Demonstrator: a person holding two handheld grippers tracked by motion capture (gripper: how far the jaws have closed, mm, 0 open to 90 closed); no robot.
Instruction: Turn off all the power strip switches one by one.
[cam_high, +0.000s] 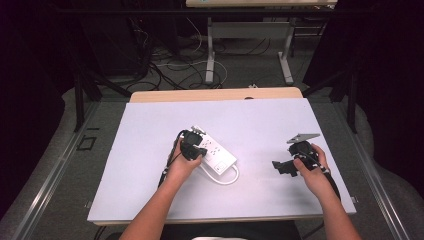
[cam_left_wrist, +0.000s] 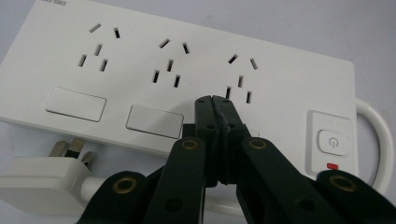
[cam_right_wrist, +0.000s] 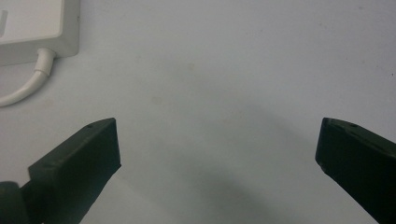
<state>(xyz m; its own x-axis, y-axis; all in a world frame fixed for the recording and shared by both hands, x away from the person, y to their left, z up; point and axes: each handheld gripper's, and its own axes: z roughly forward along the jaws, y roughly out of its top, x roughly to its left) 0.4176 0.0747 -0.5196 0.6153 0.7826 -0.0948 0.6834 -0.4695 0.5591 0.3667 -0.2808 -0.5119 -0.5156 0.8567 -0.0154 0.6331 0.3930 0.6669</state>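
A white power strip (cam_high: 216, 153) lies on the white table, with three socket groups and a power button (cam_left_wrist: 331, 141) at one end. Its white cable (cam_high: 226, 179) loops round to a white plug (cam_left_wrist: 44, 179) lying beside the strip. My left gripper (cam_high: 192, 149) hovers over the strip's near edge, shut with its jaws pressed together and nothing between them (cam_left_wrist: 215, 105). My right gripper (cam_high: 284, 167) stands to the right over bare table, wide open (cam_right_wrist: 217, 149). In the right gripper view, a corner of the power strip (cam_right_wrist: 37, 28) and its cable (cam_right_wrist: 25, 88) lie at the upper left.
The white table (cam_high: 150, 130) has a wooden strip along its far edge (cam_high: 215, 94). Beyond it stand the legs of another table (cam_high: 247, 50) and cables on the floor. Bare table surface lies between the two grippers and to the left of the strip.
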